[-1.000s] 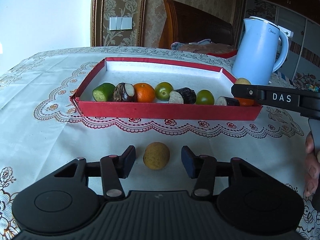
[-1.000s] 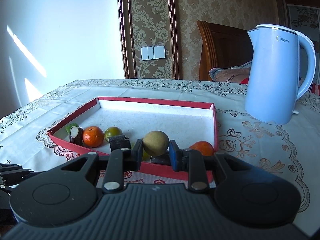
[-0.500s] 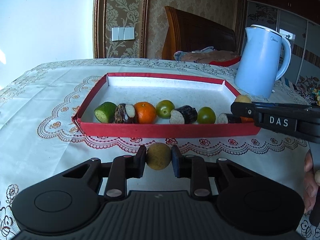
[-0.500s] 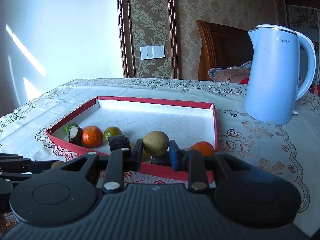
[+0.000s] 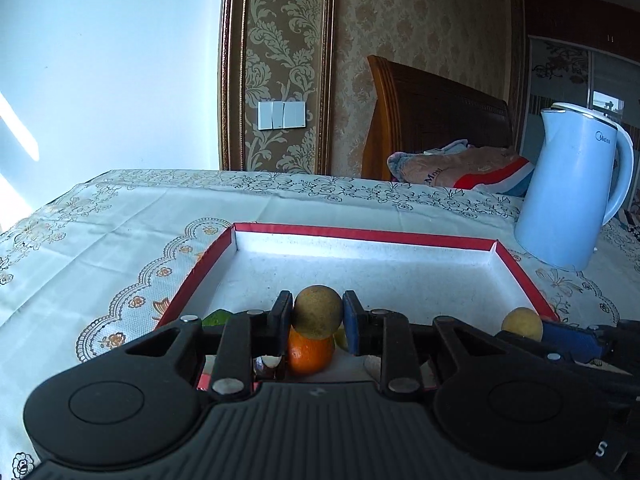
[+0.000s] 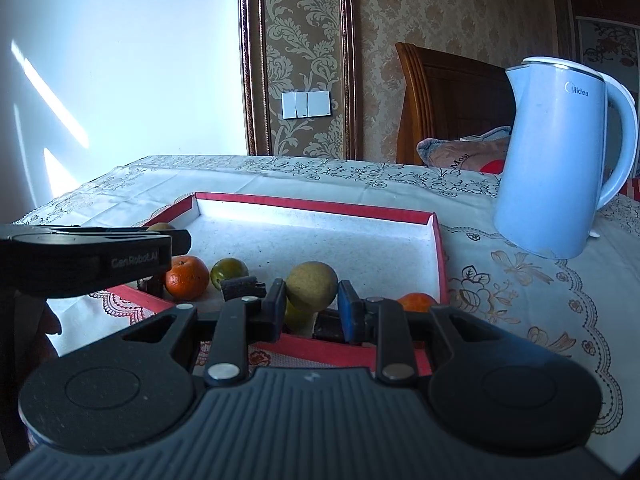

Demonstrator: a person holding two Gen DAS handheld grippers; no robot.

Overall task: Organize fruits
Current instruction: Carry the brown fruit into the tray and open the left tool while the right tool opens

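Both tongs are closed on fruit. The left gripper (image 5: 317, 320) clamps a round brownish-yellow fruit (image 5: 318, 312) between its pads, and the right gripper (image 6: 311, 307) pinches a second yellow fruit (image 6: 312, 286) of the same kind. Each fruit is nearly a ball, so it has no long axis to speak of.

The red tray (image 5: 362, 235) lies on the tablecloth straight ahead of and below both tongs. The left-held fruit hangs above the tray's near row, directly over an orange (image 5: 310, 350); the open white floor of the tray stretches away beyond it. From the right wrist view, the right-held fruit sits above the near right part of the tray, with another orange (image 6: 416, 302) just to its right near the corner. I judge that the next move turns on finding a free slot in that row, and the right hand seems nearer the crowded right end.

Much of the row is hidden behind the gripper bodies: a green piece, dark cut pieces and a greenish fruit (image 6: 229, 272) show only partly. A blue kettle (image 6: 554, 156) stands well clear to the right.
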